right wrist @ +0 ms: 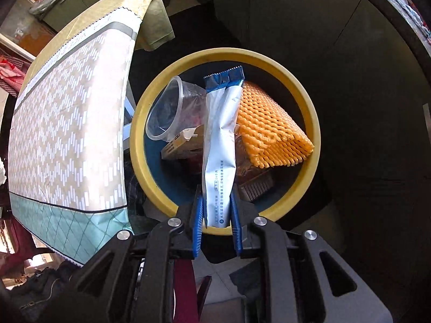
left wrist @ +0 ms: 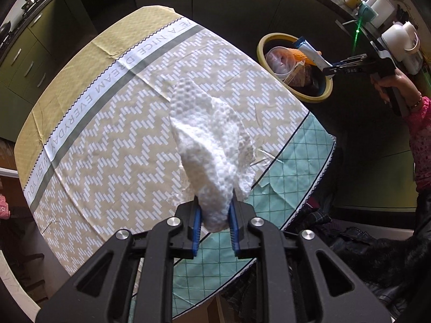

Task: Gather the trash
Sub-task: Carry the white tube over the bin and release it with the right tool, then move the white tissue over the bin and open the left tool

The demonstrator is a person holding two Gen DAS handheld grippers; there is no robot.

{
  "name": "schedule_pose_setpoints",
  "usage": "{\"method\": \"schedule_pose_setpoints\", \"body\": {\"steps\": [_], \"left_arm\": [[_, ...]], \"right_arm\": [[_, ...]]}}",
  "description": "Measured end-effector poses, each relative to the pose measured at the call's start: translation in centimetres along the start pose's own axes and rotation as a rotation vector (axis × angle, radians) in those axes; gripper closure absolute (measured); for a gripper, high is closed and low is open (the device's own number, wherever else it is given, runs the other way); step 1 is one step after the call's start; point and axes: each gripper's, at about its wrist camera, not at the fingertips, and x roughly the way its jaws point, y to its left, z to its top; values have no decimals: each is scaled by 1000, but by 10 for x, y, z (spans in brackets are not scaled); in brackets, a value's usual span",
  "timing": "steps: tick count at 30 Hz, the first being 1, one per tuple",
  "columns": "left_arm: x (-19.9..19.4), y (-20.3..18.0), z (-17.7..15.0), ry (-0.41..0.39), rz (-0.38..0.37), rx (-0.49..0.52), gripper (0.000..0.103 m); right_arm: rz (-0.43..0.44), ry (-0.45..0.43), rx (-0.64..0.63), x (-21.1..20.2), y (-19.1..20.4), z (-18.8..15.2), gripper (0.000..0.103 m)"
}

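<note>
My left gripper [left wrist: 214, 215] is shut on a crumpled white paper towel [left wrist: 210, 140], held above the patterned tablecloth [left wrist: 107, 134]. Off the table's right side stands a yellow-rimmed bin [left wrist: 269, 40]. My right gripper [right wrist: 216, 215] hangs over that bin [right wrist: 304, 102], pointing down, with a long white and blue wrapper [right wrist: 219, 134] between its blue pads; the pads touch its sides. In the left wrist view the right gripper [left wrist: 331, 68] shows with the wrapper [left wrist: 307, 48] sticking out over the bin. Inside the bin lie a clear plastic cup [right wrist: 164, 113], an orange foam net [right wrist: 269, 123] and a small carton [right wrist: 177, 145].
The table [right wrist: 67, 121] edge runs close to the bin's left side. A person's hand [left wrist: 390, 83] and pink sleeve [left wrist: 423, 134] hold the right gripper. A counter with mugs and white jugs [left wrist: 398, 37] runs along the upper right. Dark clothing [left wrist: 350, 237] lies below the table's right edge.
</note>
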Motion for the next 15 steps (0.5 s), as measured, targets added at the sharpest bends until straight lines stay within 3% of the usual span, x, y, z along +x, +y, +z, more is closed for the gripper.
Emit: {"method": "schedule_pose_setpoints", "body": {"steps": [2, 3, 4, 10, 15], "left_arm": [[1, -4, 4, 8, 3, 9, 85], [1, -6, 5, 10, 3, 14, 85], [2, -8, 7, 12, 5, 17, 85], [9, -22, 27, 21, -7, 52, 85], [5, -58, 74, -11, -26, 140, 85]], "right_arm": [[9, 10, 1, 10, 3, 2, 71], [7, 17, -1, 13, 4, 1, 62], [0, 17, -13, 13, 5, 0, 59], [-14, -56, 0, -23, -2, -8, 58], [-24, -155, 36, -73, -18, -37, 56]]}}
